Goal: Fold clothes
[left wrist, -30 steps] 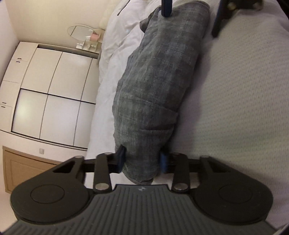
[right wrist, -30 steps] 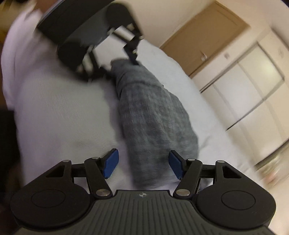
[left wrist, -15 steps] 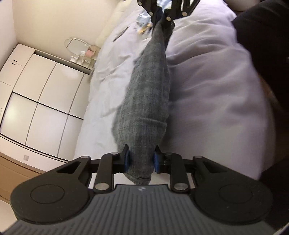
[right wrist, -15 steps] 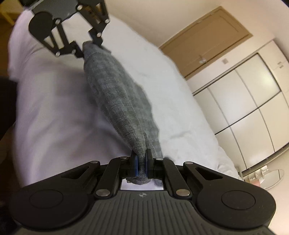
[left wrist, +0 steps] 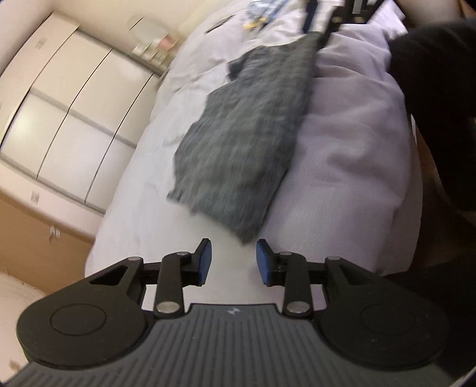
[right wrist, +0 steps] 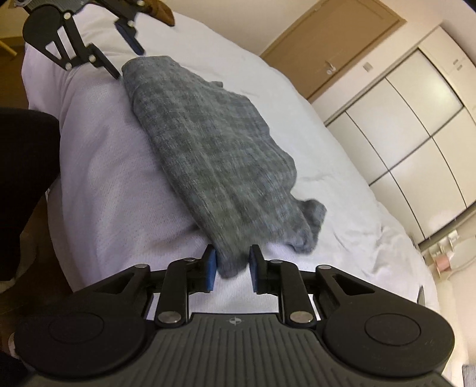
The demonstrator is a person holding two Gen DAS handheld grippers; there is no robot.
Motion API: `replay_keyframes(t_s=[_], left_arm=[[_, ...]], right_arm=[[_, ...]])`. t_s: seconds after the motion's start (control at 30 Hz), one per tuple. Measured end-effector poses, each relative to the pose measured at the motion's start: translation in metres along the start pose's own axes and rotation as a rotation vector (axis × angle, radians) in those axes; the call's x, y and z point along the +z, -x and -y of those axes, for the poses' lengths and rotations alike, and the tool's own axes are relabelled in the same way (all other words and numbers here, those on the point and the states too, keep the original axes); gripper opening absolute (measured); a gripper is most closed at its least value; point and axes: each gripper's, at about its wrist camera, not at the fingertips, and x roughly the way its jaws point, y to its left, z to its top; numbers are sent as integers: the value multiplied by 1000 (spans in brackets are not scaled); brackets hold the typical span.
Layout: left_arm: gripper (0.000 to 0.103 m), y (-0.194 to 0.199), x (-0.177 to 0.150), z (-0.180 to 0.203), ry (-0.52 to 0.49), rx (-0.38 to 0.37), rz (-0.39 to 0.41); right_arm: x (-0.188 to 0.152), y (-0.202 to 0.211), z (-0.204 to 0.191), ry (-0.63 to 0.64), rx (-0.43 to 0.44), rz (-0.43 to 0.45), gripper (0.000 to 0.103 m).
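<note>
A grey checked garment (left wrist: 244, 143) lies folded in a long strip on the white bed (left wrist: 357, 154). My left gripper (left wrist: 235, 262) is open, and the cloth's near corner lies just ahead of its blue pads without touching them. In the right wrist view the garment (right wrist: 214, 148) runs away from my right gripper (right wrist: 232, 268), which is open with the cloth's near end lying loosely between its pads. The left gripper (right wrist: 126, 59) shows at the cloth's far end, and the right gripper (left wrist: 321, 23) shows at the far end in the left wrist view.
White wardrobe doors (left wrist: 59, 104) and a wooden door (right wrist: 327, 50) line the wall beyond the bed (right wrist: 98, 166). A small table with a round mirror (left wrist: 148, 32) stands by the bed's head. A person's dark sleeve (left wrist: 440, 104) is at the bed's near edge.
Both grippers have gone from shut on the garment's ends to open. The cloth, which hung stretched between them, now lies spread on the bed. The left gripper has backed off slightly.
</note>
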Motion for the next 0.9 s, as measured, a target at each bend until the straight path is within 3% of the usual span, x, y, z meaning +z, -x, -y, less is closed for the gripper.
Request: replay_keyframes(t_s=[0.17,0.43,0.53,0.67,0.77,0.8,0.9], left_arm=[[30,15,-5,-39,246,30,25],[30,-14,42,-69,457,0,141],[29,-39,51,-68,489,-48,129],[29,-65,35,-65,510,-65,48],[29,-70,20,-69,571,-88,31],[29,-70,19,-70,574,-89,29],[29,-67,22,-73,560,-88,22]], right_arm=[[-2,6,31,-205,1,38,22],[-6,2,79,-496,5,91,24],[-9,-18,91,-538,10,94,24],[-13,-44,107,-595,15,97,22],[-16,-63,120,-637,20,99,20],[-17,-70,124,-652,21,100,16],[-19,-89,136,-694,26,103,17]])
